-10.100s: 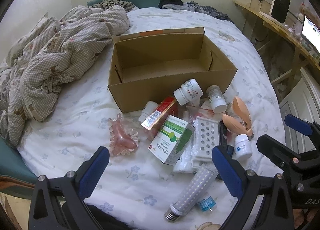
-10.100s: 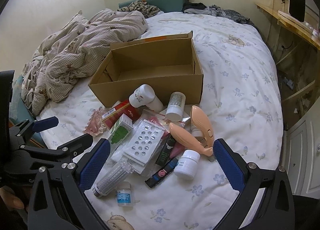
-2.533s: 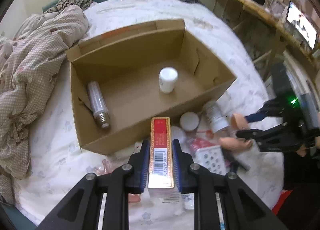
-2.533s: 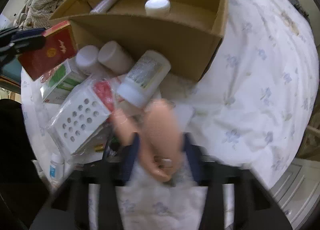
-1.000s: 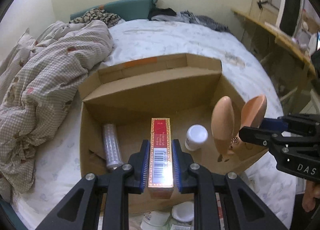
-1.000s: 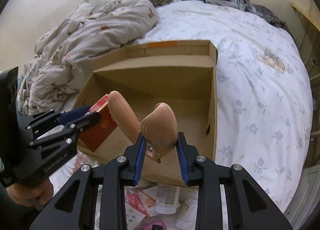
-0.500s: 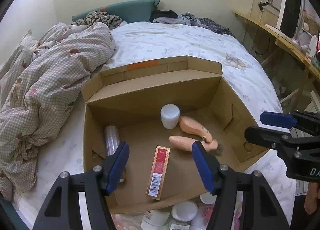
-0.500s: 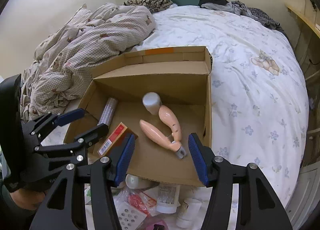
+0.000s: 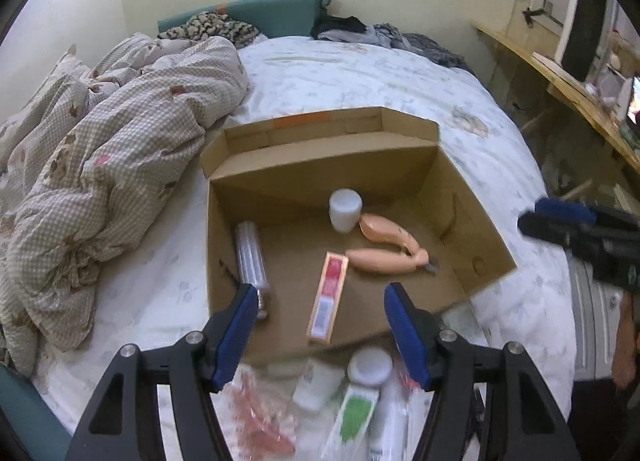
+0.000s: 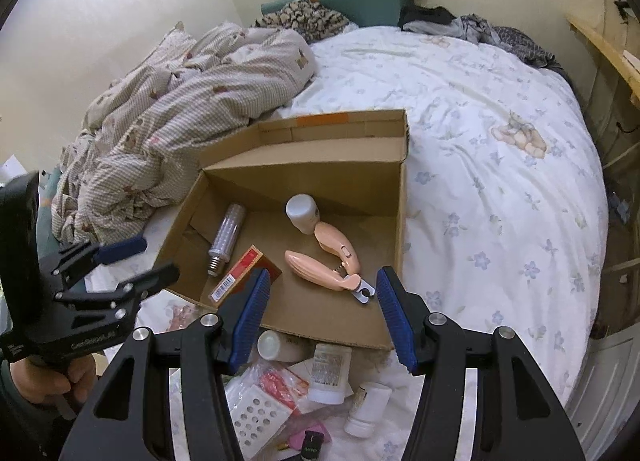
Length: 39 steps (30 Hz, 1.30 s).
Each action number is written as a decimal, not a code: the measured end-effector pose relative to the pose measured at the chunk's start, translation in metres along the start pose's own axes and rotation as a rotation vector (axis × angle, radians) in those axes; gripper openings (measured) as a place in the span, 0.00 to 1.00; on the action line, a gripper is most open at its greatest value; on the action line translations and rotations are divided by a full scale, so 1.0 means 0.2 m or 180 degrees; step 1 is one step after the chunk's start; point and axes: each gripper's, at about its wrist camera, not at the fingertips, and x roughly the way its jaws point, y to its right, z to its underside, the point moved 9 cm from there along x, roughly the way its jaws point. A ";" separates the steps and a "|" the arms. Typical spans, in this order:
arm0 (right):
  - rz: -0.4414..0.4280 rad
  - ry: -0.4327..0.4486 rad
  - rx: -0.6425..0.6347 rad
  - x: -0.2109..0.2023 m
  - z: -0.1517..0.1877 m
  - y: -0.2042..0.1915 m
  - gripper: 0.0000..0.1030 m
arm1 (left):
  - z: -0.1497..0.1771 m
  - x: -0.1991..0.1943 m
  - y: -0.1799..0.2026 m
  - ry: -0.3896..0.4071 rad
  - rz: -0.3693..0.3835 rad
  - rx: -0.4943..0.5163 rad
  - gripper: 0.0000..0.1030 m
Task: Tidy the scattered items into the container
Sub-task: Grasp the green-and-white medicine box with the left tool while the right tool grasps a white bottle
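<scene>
- Both tools stand with their jaws wide apart and hold nothing: the left tool (image 9: 320,325) hangs over the near wall of the cardboard box (image 9: 472,197), and the right tool (image 10: 320,313) hangs over the same near edge further to the right.
- Nearest, on the bed (image 10: 500,165) just outside that near wall, loose items lie in a heap: a white bottle (image 10: 330,371) on its side, a second white bottle (image 10: 366,407), a white perforated tray (image 10: 256,421), and a green-and-white carton (image 9: 354,417).
- Inside the box, a red carton (image 9: 330,297) lies flat near the front, barcode end toward the tools.
- Just to its right lies a peach-coloured clipper (image 10: 332,261) with its two handles spread, metal tip pointing to the near right.
- Along the left wall lies an LED bulb (image 10: 226,239), its screw base toward the front.
- Further back, a white jar (image 9: 345,209) touches the clipper's far handle.
- Beyond the box on the left, a rumpled checked quilt (image 9: 104,149) is piled on the bed.
</scene>
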 end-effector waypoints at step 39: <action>0.0354 -0.1693 -0.0308 0.50 0.83 0.23 0.44 | 0.66 0.32 0.14 -0.1369 -0.0086 0.1023 0.27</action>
